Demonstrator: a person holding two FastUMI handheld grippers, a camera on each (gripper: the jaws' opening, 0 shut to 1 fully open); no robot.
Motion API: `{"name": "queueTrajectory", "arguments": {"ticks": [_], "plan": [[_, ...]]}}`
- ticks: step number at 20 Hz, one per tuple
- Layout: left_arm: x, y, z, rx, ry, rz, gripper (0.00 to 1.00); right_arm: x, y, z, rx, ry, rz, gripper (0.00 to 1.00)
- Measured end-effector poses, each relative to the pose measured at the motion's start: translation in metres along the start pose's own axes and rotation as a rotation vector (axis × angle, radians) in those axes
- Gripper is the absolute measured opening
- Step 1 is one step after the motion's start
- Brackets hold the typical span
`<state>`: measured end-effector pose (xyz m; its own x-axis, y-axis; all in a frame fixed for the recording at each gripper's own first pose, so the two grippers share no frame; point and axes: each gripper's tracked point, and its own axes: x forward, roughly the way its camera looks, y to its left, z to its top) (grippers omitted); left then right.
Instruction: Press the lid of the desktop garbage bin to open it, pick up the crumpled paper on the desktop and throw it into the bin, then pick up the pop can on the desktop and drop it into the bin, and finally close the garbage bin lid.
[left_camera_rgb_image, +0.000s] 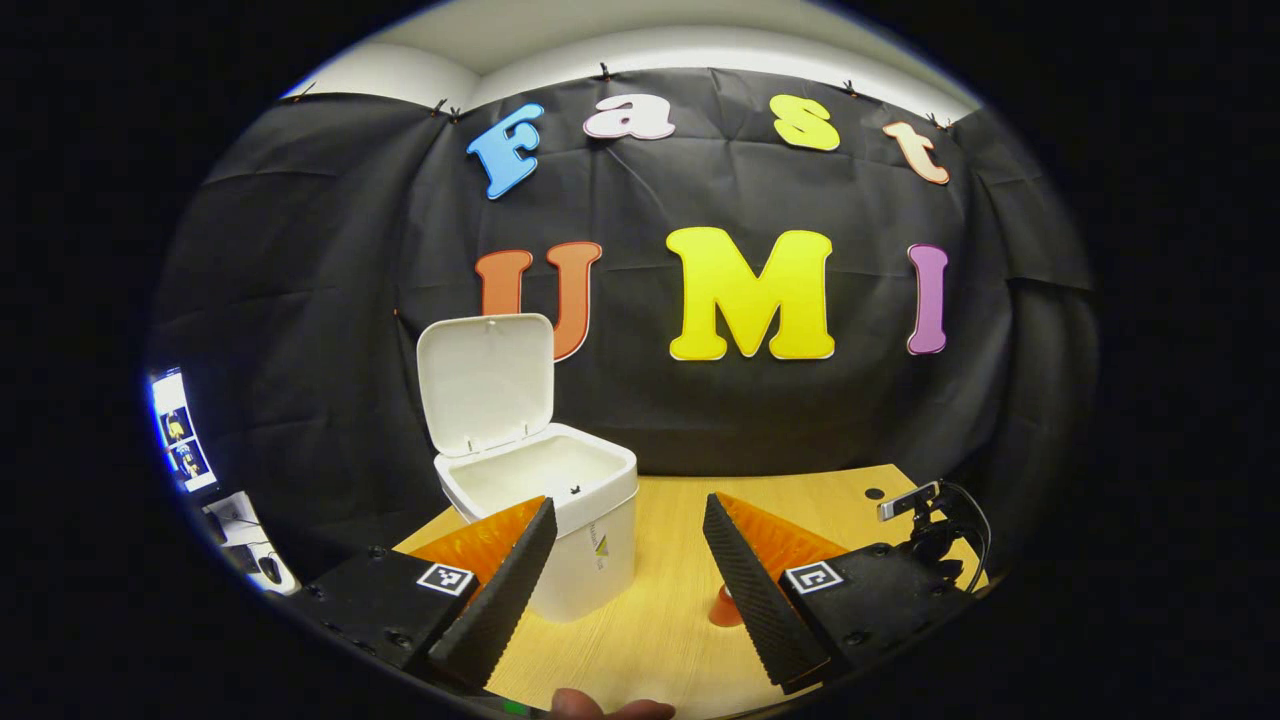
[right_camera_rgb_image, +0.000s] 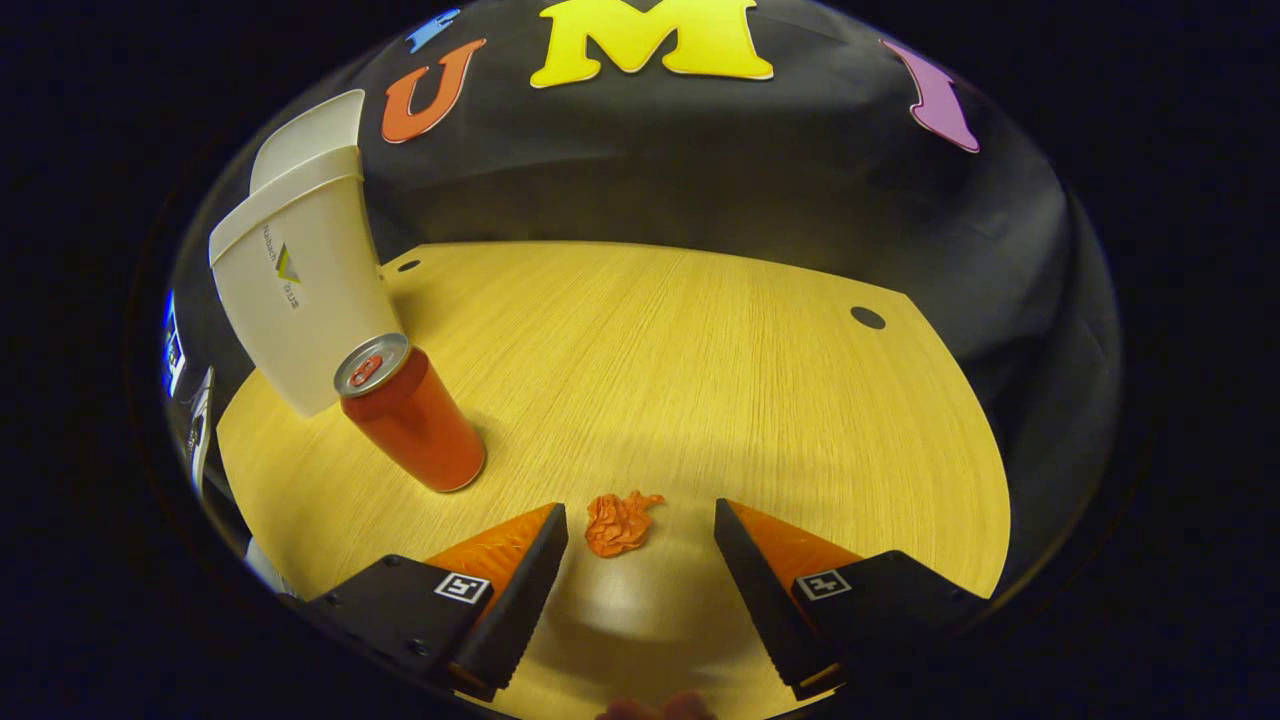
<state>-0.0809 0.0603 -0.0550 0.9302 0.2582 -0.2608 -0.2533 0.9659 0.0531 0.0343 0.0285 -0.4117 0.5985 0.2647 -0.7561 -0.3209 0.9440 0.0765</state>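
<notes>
The white desktop bin (left_camera_rgb_image: 560, 500) stands on the wooden table with its lid (left_camera_rgb_image: 487, 382) swung up and its inside bare. My left gripper (left_camera_rgb_image: 628, 525) is open, hovering just right of the bin's front. In the right gripper view the bin (right_camera_rgb_image: 305, 290) stands at the far left, and a red pop can (right_camera_rgb_image: 412, 415) stands upright right in front of it. A small orange crumpled paper (right_camera_rgb_image: 618, 522) lies on the table. My right gripper (right_camera_rgb_image: 640, 535) is open above it, with the paper just ahead between the fingertips, untouched.
The wooden table (right_camera_rgb_image: 700, 360) has a cable hole (right_camera_rgb_image: 868, 318) at the far right. A small camera on a stand (left_camera_rgb_image: 915, 510) sits at the table's right edge. A monitor (left_camera_rgb_image: 178, 430) glows beyond the left edge. A small orange thing (left_camera_rgb_image: 724, 606) shows beside my left gripper's right finger.
</notes>
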Motion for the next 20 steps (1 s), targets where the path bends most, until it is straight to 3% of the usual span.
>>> {"name": "queueTrajectory", "arguments": {"ticks": [8,9,12,13,15,17,18,20], "plan": [[0.0,0.02,-0.008,-0.018,0.031,0.049,0.97,0.021,0.011,-0.013,-0.019,0.07,0.03,0.93],[0.001,0.022,-0.009,-0.019,0.034,0.052,0.97,0.022,0.012,-0.014,-0.019,0.079,0.031,0.83],[0.001,0.023,-0.008,-0.017,0.036,0.056,0.97,0.026,0.015,-0.018,-0.024,0.107,0.035,0.79],[0.001,0.024,-0.008,-0.017,0.035,0.057,0.97,0.027,0.017,-0.017,-0.028,0.11,0.036,0.65],[0.002,0.025,-0.007,-0.017,0.035,0.058,0.97,0.027,0.019,-0.016,-0.039,0.113,0.042,0.55],[0.002,0.026,-0.007,-0.019,0.036,0.059,0.97,0.027,0.024,-0.016,-0.052,0.12,0.037,0.34],[0.001,0.028,-0.007,-0.02,0.036,0.061,0.97,0.026,0.024,-0.016,-0.053,0.124,0.04,0.29],[0.001,0.029,-0.006,-0.025,0.033,0.062,0.97,0.025,0.026,-0.017,-0.032,0.142,0.063,0.28]]}}
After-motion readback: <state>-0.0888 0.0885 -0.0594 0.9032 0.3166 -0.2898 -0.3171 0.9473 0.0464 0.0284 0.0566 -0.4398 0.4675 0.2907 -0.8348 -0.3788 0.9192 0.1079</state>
